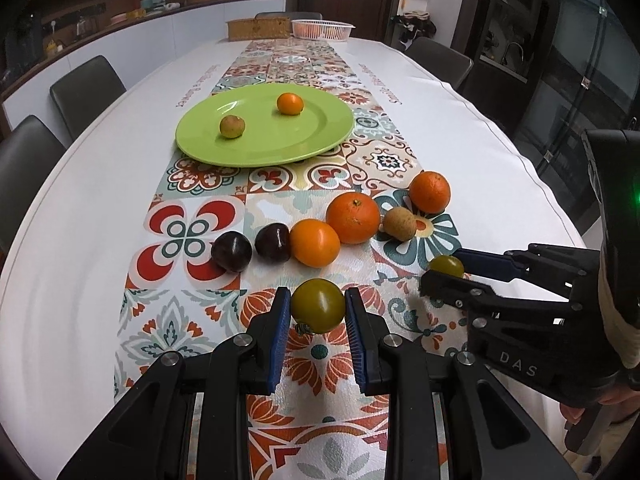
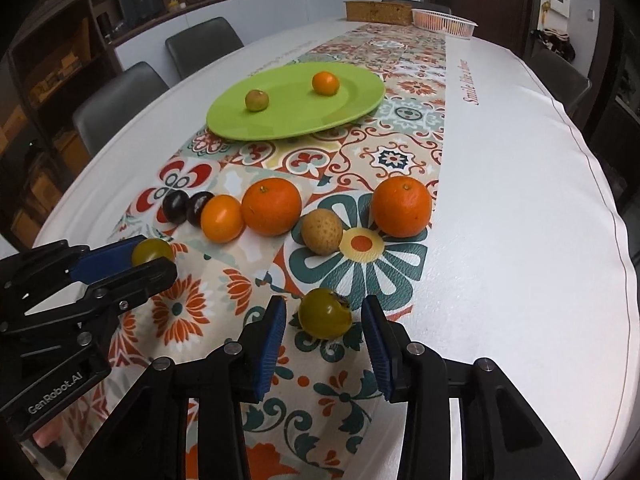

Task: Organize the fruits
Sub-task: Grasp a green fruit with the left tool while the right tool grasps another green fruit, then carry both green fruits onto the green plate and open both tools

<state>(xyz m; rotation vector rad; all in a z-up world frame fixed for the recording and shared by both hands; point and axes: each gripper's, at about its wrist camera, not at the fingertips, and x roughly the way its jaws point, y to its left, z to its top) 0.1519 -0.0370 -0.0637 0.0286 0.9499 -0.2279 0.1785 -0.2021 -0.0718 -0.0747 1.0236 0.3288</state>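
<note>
Two green tomatoes sit near the worktop's (image 1: 480, 92) front edge: the left gripper (image 1: 318, 308) is clamped on one tomato (image 1: 318, 306), while the right gripper (image 2: 325, 316) straddles the other (image 2: 325, 314), pads apart, likely both bound for the plate (image 1: 320, 136).

Both wrist cams are sitting low and close, looking forward and down along the desk (image 1: 460, 112). Both are catching the green plate (image 1: 320, 136) and each other's hand-held gripper, left (image 2: 154, 264) and right (image 1: 444, 276).
</note>
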